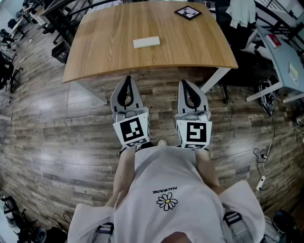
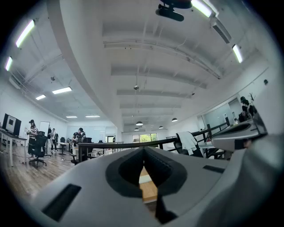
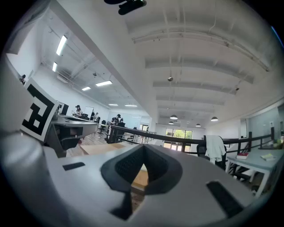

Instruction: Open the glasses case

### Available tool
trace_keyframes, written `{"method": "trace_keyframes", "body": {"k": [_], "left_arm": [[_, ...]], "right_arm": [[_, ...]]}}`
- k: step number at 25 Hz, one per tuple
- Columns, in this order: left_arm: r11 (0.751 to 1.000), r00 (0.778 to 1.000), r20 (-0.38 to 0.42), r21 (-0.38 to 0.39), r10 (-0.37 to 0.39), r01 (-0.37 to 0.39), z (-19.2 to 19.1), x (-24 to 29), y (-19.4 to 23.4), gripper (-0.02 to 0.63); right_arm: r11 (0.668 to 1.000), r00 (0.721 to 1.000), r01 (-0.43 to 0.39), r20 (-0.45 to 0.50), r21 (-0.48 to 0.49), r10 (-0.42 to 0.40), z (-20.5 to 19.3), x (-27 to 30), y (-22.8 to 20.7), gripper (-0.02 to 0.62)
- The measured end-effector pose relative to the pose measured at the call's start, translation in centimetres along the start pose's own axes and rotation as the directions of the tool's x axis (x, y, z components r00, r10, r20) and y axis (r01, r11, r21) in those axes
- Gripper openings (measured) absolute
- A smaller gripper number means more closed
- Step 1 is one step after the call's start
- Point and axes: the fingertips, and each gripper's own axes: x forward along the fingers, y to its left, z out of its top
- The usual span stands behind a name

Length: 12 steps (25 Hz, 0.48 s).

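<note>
Left hand-held gripper (image 1: pixel 127 79), right hand-held gripper (image 1: pixel 185 83): jaws pressed together, nothing held. Grey moulded shells, ribbed dark pads. Low centre of frame, over plank floor (image 1: pixel 47 156), just short of bench edge. Hands hidden behind marker cubes (image 1: pixel 131 130). Gripper views: only a wood sliver through pad gap. Glasses case (image 1: pixel 146 42): pale, flat, oblong, closed, upper centre on wood-grain bench (image 1: pixel 199 45), well apart from both. Checkered marker card (image 1: pixel 188 12) at top right.

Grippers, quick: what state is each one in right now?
Left grey two-jaw gripper: closed, holding nothing.
Right grey two-jaw gripper: closed, holding nothing.
</note>
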Motion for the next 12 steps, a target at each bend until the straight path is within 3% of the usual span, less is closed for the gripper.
{"method": "trace_keyframes", "body": {"k": [8,12], "left_arm": [[1.0,1.0,-0.013,-0.012,0.0,0.0,-0.38,0.02,-0.01,0.014],[0.999,1.0,-0.017,-0.033,0.006,-0.007,-0.04,0.28,0.54,0.014]], "right_arm": [[1.0,1.0,-0.002,-0.006,0.008,0.002,-0.29,-0.22,-0.4,0.006],[0.998,1.0,-0.007,0.003,0.064,0.007,-0.1,-0.16,-0.52,0.006]]}}
